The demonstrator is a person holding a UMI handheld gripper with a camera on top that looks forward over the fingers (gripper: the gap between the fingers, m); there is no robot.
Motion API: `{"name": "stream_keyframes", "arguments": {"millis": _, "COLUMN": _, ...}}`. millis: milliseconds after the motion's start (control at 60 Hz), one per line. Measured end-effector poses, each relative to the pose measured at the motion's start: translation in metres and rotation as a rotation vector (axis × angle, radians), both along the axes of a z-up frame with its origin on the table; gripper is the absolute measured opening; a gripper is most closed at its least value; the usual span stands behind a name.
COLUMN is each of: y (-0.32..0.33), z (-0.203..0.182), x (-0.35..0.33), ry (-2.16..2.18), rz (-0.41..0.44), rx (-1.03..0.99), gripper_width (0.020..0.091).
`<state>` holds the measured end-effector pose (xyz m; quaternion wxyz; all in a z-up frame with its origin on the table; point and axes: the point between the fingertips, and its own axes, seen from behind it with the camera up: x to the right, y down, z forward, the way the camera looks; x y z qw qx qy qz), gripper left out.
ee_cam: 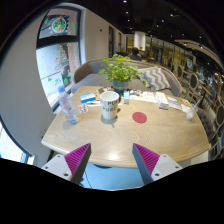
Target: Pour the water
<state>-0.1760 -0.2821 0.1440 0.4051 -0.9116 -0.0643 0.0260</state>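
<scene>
Fingers of the hand-held gripper (112, 160) stand spread wide with nothing between them, their magenta pads (76, 156) facing inward above the near edge of the pale wooden bench (120, 140). Well beyond them, a clear plastic water bottle (66, 104) stands upright toward the bench's left side. Near the middle sits a white cup (109, 106), with a potted green plant (121, 72) just behind it. A small red disc (139, 117) lies flat to the right of the cup. Papers (172, 103) rest on the bench's far right part
</scene>
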Motion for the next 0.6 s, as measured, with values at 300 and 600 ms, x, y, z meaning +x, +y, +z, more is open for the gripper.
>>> {"name": "stream_keyframes", "arguments": {"millis": 300, "y": 0.059, "z": -0.013, "x": -0.192, "ry": 0.123, "rz": 0.084, "rx": 0.073, "gripper_width": 0.0859}}
{"name": "stream_keyframes", "arguments": {"millis": 600, "y": 0.181, "z": -0.041, "x": -0.259, "ry": 0.121, "rz": -0.028, "rx": 0.205, "gripper_width": 0.085}}
